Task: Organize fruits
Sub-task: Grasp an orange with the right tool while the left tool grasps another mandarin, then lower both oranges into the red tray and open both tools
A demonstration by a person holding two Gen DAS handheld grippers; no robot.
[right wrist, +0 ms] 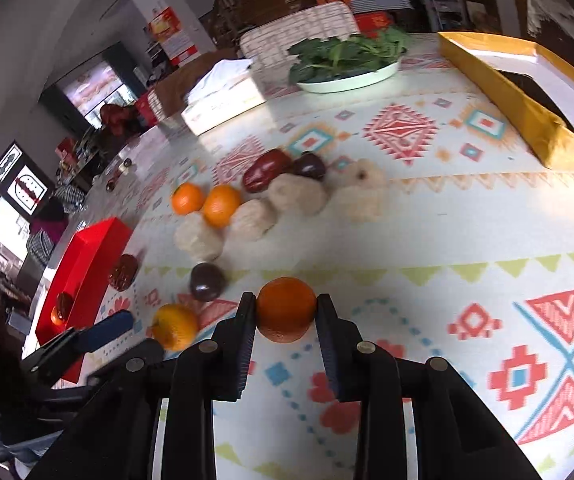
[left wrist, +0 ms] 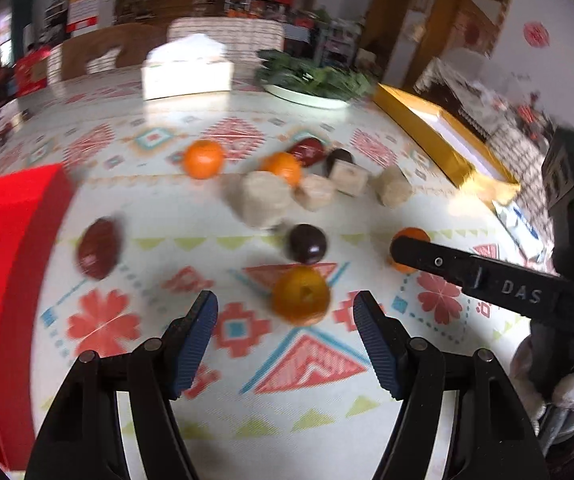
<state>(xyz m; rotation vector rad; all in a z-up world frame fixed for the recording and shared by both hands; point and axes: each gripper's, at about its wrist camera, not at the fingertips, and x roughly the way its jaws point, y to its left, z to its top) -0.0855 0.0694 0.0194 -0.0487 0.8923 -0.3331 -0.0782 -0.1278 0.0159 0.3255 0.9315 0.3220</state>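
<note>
Oranges are scattered across the patterned table. One orange is clamped between the pads of the right hand-held gripper, resting on or just above the cloth. A second orange lies at twelve o'clock from the left hand-held gripper, whose jaws are spread wide with nothing between them. A dark plum sits just beyond that orange, and a red jujube at ten o'clock, near a red box. Further back, two more oranges, another jujube, another plum and pale blocky pieces are clustered together. A yellow box stands at two o'clock in the right wrist view, a plate of greens at twelve.
</note>
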